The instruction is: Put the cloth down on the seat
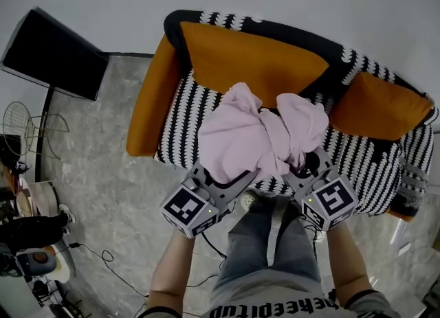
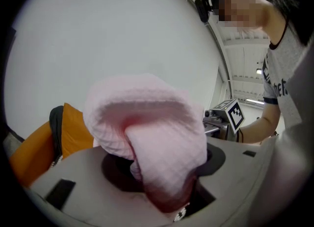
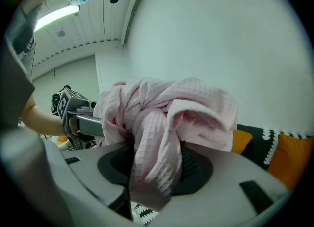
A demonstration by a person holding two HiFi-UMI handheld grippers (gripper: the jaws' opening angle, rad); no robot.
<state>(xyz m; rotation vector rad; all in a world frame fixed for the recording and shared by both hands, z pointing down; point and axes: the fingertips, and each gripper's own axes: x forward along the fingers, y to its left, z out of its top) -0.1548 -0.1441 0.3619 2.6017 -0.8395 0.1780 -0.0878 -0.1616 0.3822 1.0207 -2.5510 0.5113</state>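
Note:
A pink waffle-weave cloth (image 1: 240,138) hangs bunched between my two grippers, above the front edge of the black-and-white patterned seat (image 1: 180,121) of a small sofa. My left gripper (image 1: 230,179) is shut on the cloth's left part; in the left gripper view the cloth (image 2: 147,123) fills the gap between the jaws (image 2: 167,191). My right gripper (image 1: 302,169) holds the right part. There a fold of the cloth (image 3: 167,108) drops between its jaws (image 3: 152,182), whose tips are hidden. The cloth does not rest on the seat.
The sofa has an orange back cushion (image 1: 247,55), an orange side cushion (image 1: 378,107) and an orange left arm (image 1: 148,104). A black panel (image 1: 58,52), a wire rack (image 1: 20,124) and floor cables (image 1: 103,255) lie to the left. The person's legs (image 1: 265,241) stand at the sofa's front.

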